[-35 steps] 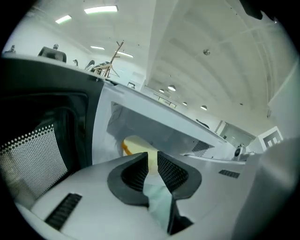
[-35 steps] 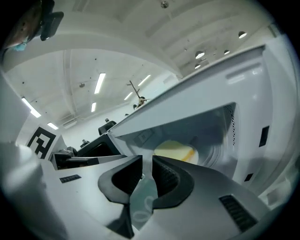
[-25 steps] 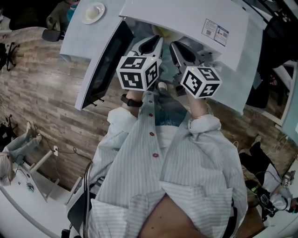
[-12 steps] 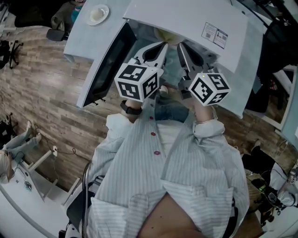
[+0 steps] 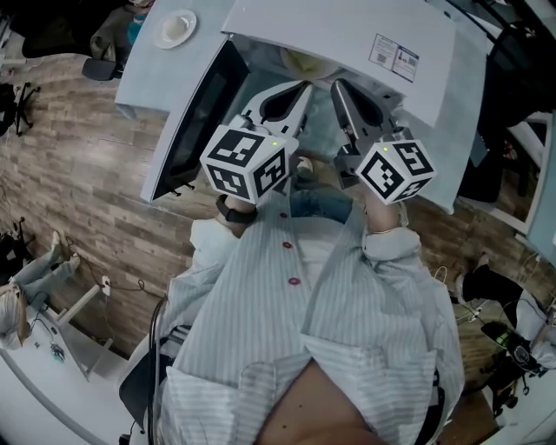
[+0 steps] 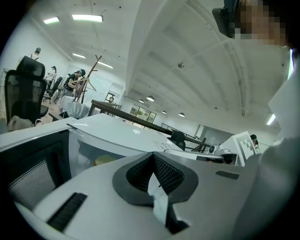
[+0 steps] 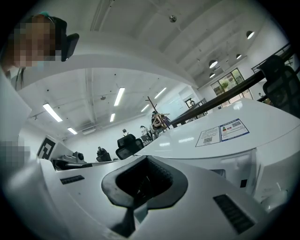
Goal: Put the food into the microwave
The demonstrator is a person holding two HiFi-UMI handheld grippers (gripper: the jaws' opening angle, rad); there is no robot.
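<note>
the microwave point(image 5: 347, 39) stands open, and its door point(image 5: 187, 122) swings out on its left side. the food point(image 5: 304, 63) — a pale yellow thing — sits inside the microwave.

your left gripper point(image 5: 304, 87) is at the mouth of the microwave, close to the door's inner face but not touching it. your right gripper point(image 5: 337, 85) is at the mouth too, just under the front edge of the microwave's top. only a thin gap lies between the two. both have their fingers pressed together, with nothing in them.

a plate point(image 5: 174, 24) sits on the table point(image 5: 143, 65) left of the microwave, past the door.

since a second ago both grippers have come up — their marker cubes point(image 5: 246, 162) look bigger, and the tips are still at the microwave's mouth.
</note>
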